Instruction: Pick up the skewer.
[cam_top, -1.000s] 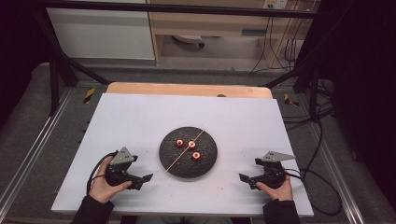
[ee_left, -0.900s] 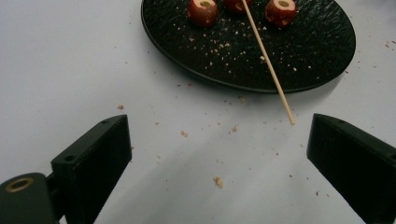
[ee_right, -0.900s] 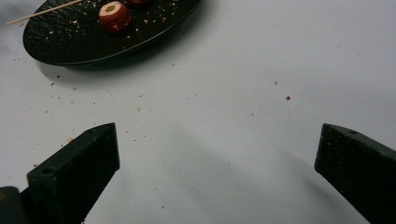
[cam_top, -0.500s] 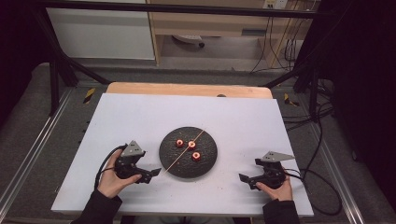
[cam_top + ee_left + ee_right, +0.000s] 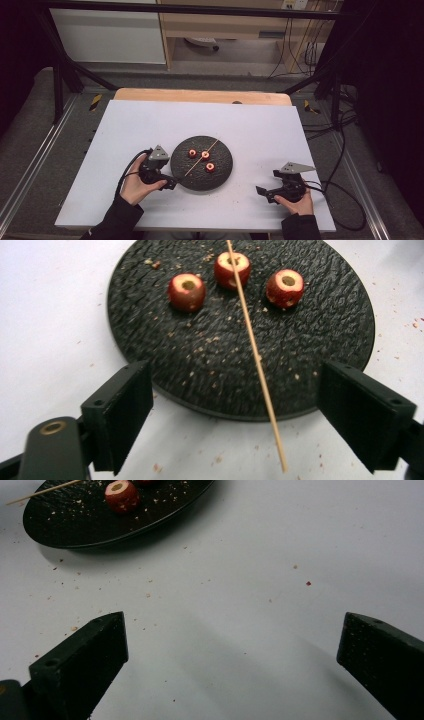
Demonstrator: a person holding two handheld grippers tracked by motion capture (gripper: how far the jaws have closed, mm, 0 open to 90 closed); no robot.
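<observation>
High view, left tongs (image 5: 170,181) nearer skewer (image 5: 201,158)

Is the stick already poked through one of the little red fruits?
No: in the left gripper view the wooden stick lies loose across the black plate, passing between two of the three red fruits.

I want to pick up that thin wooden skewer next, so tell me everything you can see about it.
The thin wooden skewer is a pale, straight, bare stick lying flat across the round black textured plate. Its near end juts past the plate's rim over the white table, between the open left gripper jaws, untouched. Farther along it passes by the middle of three small red cored fruits.
</observation>
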